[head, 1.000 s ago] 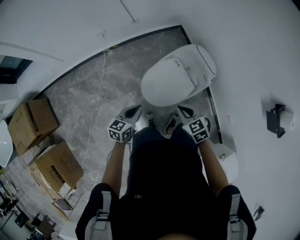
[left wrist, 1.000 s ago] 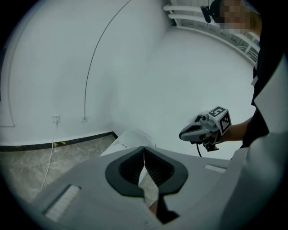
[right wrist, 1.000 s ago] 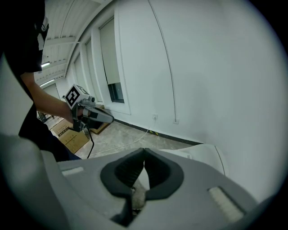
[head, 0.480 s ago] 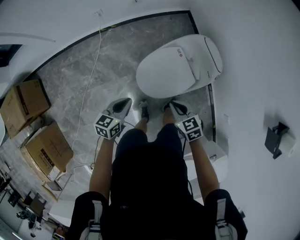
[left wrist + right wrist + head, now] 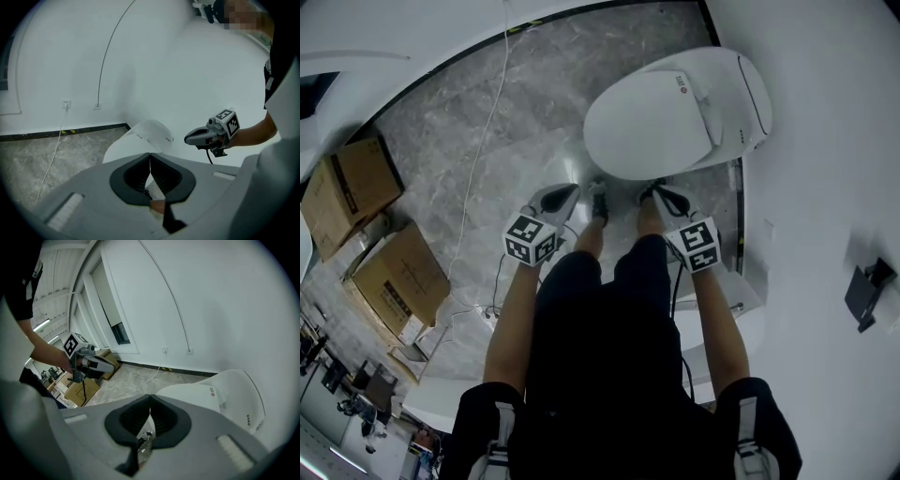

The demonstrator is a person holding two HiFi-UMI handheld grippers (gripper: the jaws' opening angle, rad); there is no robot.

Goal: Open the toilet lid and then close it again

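White oval plastic toilet lid lay closed just ahead of us. Left gripper and right gripper had jaws pressed together, empty. We judged those tips might slip off its rim, slamming it.

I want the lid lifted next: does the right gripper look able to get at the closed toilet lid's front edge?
Probably yes: the right gripper, jaws shut, sits just short of the front edge of the toilet lid, with nothing seen between them.
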